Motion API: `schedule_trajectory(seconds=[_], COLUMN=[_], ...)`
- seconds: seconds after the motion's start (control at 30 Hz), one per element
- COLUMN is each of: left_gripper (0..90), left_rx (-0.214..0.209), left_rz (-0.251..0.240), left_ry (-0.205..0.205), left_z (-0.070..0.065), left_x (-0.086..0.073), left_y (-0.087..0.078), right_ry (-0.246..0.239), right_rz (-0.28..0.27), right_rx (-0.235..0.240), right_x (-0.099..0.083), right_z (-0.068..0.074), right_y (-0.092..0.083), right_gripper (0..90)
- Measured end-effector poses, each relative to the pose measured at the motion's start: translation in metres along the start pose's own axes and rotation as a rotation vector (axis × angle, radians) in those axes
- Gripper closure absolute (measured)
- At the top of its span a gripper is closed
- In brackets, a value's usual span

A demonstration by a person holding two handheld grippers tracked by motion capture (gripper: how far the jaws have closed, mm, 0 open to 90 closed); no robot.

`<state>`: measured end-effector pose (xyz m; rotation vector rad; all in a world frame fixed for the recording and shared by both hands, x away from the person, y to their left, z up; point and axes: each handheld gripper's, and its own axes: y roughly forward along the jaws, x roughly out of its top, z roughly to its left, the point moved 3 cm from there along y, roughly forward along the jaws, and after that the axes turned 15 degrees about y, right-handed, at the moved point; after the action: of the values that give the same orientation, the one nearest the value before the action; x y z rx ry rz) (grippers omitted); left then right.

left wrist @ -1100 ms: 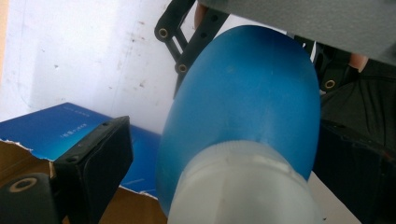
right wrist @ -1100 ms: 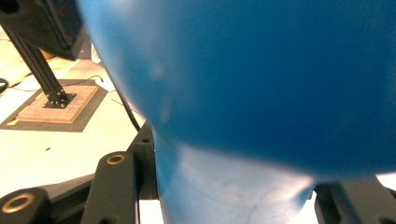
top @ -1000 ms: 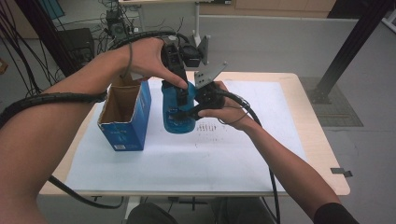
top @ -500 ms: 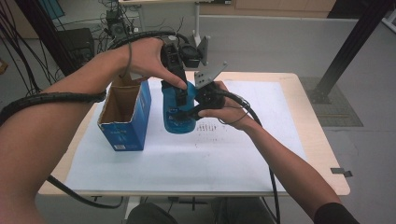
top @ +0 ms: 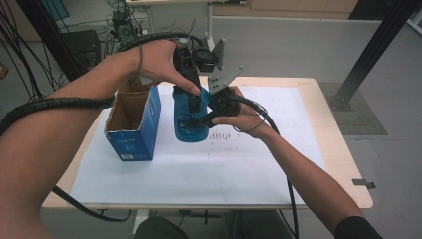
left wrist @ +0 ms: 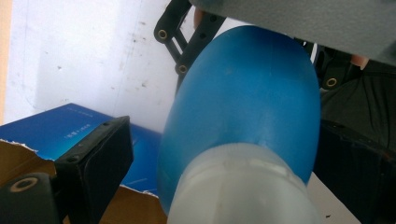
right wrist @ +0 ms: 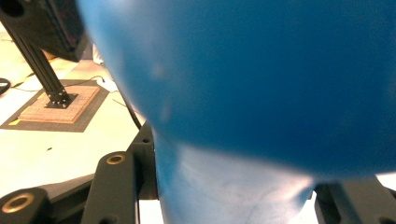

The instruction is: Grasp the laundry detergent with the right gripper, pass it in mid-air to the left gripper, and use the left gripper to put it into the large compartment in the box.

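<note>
A blue bottle [top: 191, 123] with a whitish neck hangs just above the table, beside an open blue box [top: 132, 125]. My right gripper [top: 206, 117] comes in from the right and is shut on the bottle's body; in the right gripper view the bottle [right wrist: 233, 70] sits between the jaws of the right gripper [right wrist: 233, 193]. From above, my left gripper [top: 193, 102] straddles the bottle's top. In the left gripper view the white neck [left wrist: 243, 186] lies between the jaws of the left gripper [left wrist: 224, 140], and a gap shows beside the left pad [left wrist: 100, 158].
The box [left wrist: 70, 126] stands upright at the left of a white sheet [top: 199, 169] covering the wooden table [top: 338, 149]. Cables trail from both grippers. A black frame post [top: 368, 55] rises beyond the table's right corner.
</note>
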<state>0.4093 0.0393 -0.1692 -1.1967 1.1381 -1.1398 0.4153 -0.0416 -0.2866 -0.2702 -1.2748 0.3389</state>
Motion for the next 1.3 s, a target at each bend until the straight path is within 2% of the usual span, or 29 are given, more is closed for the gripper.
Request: schedule_trajectory(seconds=[0.23, 0.63, 0.87, 1.03, 1.13, 1.3], left_gripper=[8.8, 11.7, 19.9, 27.3, 34.6, 35.1], left_rx=[0.0, -0.003, 0.018, 0.008, -0.005, 0.001], left_rz=[0.0, 0.012, 0.017, 0.008, 0.01, 0.015], left_ry=[-0.006, 0.006, 0.025, 0.036, 0.049, 0.057], left_z=[-0.0006, -0.001, -0.0019, -0.0027, -0.0042, -0.005], left_x=[-0.0007, 0.0, 0.0007, 0.0017, 0.0032, 0.004], left_y=[0.0005, 0.0014, 0.0032, 0.003, 0.002, 0.0014], right_ry=[-0.001, -0.003, -0.011, -0.016, -0.019, -0.021], right_rz=[0.0, 0.004, -0.001, 0.002, 0.004, -0.001], right_rx=[0.0, 0.0, 0.0, 0.002, -0.001, -0.001], right_x=[-0.0002, -0.0005, 0.0, -0.0004, -0.0006, -0.001], right_z=[-0.0003, 0.0001, -0.0001, 0.0008, 0.0006, 0.0006], right_y=[-0.0014, -0.0009, -0.0015, -0.0021, -0.0025, -0.0033], right_gripper=[44.8, 44.9, 44.8, 44.8, 44.8, 44.8])
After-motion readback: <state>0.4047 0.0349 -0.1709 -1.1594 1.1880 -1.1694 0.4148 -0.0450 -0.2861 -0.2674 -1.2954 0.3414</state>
